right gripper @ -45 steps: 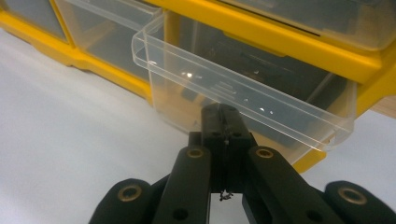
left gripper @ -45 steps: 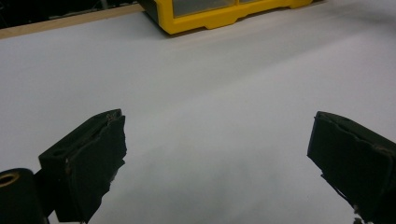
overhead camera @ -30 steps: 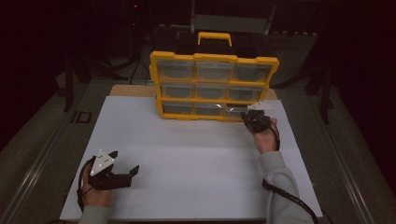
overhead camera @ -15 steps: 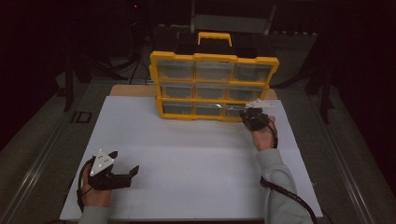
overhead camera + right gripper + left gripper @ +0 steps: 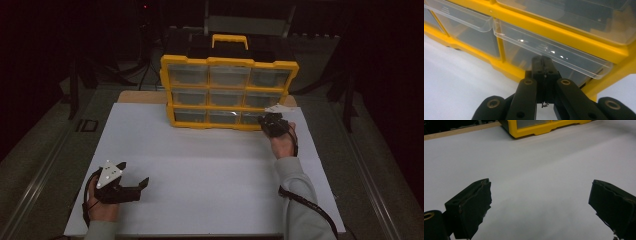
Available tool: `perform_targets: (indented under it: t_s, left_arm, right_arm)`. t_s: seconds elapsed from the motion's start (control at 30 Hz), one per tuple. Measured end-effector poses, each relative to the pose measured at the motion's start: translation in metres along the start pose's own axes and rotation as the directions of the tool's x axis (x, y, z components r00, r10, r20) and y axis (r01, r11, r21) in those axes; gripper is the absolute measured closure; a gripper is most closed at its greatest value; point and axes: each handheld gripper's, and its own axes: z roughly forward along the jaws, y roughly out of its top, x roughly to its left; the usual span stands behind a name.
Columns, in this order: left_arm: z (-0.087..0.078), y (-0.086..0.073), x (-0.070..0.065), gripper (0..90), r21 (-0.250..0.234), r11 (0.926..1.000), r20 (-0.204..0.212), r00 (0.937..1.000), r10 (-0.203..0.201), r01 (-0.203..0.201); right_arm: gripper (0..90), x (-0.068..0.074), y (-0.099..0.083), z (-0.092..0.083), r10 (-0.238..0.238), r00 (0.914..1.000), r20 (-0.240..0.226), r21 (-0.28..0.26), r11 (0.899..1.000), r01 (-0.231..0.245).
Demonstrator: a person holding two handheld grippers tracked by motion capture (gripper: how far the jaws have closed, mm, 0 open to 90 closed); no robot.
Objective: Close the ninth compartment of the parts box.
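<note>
Yellow plastic frames the drawer organizer (image 5: 229, 90), which stands at the far middle of the white table sheet (image 5: 200, 170), its clear drawers in three rows of three and a yellow carry handle (image 5: 230, 40) on top. The right gripper (image 5: 267, 125) is at the organizer's bottom right drawer (image 5: 252, 117). In the right gripper view its jaws are pressed together with nothing between them, and their tips (image 5: 544, 62) sit just under the clear lip of that drawer (image 5: 554, 53), touching it or very nearly; which cannot be told. The right hand (image 5: 282, 142) holds the gripper from the near side. The left gripper (image 5: 131, 186) lies low at the near left of the sheet, well apart from the organizer, its jaws spread wide over bare white surface and holding nothing.
</note>
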Motion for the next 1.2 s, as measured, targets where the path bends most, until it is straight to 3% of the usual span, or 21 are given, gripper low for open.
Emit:
perform_targets:
  t_s: [0.27, 0.53, 0.83, 0.87, 1.2]
  left_arm:
    - [0.000, 0.000, 0.000, 4.9, 0.000, 1.0000, 0.000, 1.0000, -0.002, 0.002]
    - [0.000, 0.000, 0.000, 4.9, -0.001, 1.0000, -0.001, 1.0000, -0.002, 0.002]
    - [-0.001, 0.000, 0.000, 4.9, -0.003, 1.0000, -0.003, 1.0000, -0.004, 0.004]
    - [-0.001, 0.000, 0.000, 4.9, -0.004, 1.0000, -0.003, 1.0000, -0.005, 0.005]
    - [-0.001, 0.000, 0.000, 4.9, -0.005, 1.0000, -0.006, 1.0000, -0.005, 0.005]
  right_arm:
    - [90.0, -0.001, 0.000, -0.001, -0.008, 1.0000, -0.002, 0.000, 1.000, 0.008]
    - [90.0, 0.003, 0.001, -0.013, -0.044, 0.9990, -0.012, -0.011, 0.999, 0.044]
    - [81.9, 0.007, -0.004, -0.030, -0.060, 0.9975, -0.037, -0.023, 0.998, 0.060]
    - [78.7, 0.010, -0.009, -0.039, -0.071, 0.9961, -0.052, -0.031, 0.997, 0.069]
    - [55.4, 0.015, -0.027, -0.064, -0.031, 0.9945, -0.100, -0.059, 0.998, 0.026]
